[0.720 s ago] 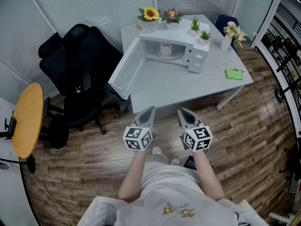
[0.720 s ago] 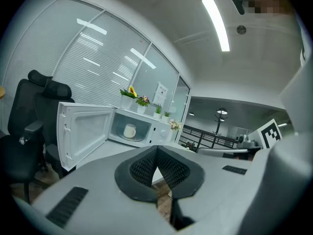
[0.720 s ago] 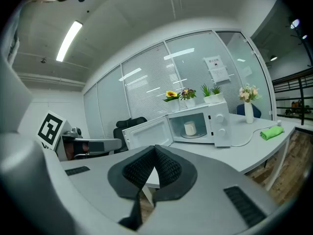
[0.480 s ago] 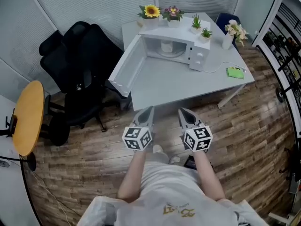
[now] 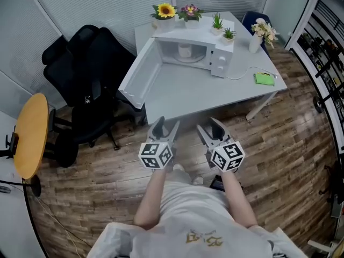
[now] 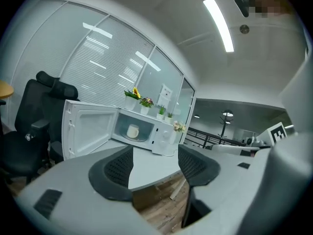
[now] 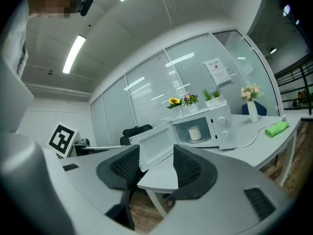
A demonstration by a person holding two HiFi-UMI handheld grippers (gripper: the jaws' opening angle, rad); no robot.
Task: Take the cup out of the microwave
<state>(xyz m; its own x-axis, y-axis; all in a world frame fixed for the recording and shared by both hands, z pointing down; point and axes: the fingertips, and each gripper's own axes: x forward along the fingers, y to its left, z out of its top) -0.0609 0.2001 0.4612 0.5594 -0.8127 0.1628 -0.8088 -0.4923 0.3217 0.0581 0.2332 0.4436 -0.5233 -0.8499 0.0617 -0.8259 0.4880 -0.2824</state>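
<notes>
A white microwave [image 5: 188, 50] stands at the back of the white table [image 5: 204, 95], its door [image 5: 141, 79] swung wide open to the left. A white cup [image 5: 184, 51] sits upright inside on the turntable, and shows in the left gripper view [image 6: 132, 131] and the right gripper view [image 7: 194, 133]. My left gripper [image 5: 165, 128] and right gripper [image 5: 209, 129] hang side by side over the floor, short of the table's front edge. Both are open with nothing between the jaws. Each points toward the microwave [image 6: 146, 131] [image 7: 208, 126].
Black office chairs [image 5: 88, 74] stand left of the table, beside the open door. A round wooden table [image 5: 31, 136] is at the far left. Potted flowers [image 5: 165, 12] sit on the microwave. A vase [image 5: 259, 36], a green cloth [image 5: 264, 78] and a cable lie at the right.
Both grippers' jaws have spread from narrow to wide open. The table and microwave have shifted slightly up and left in the head view.
</notes>
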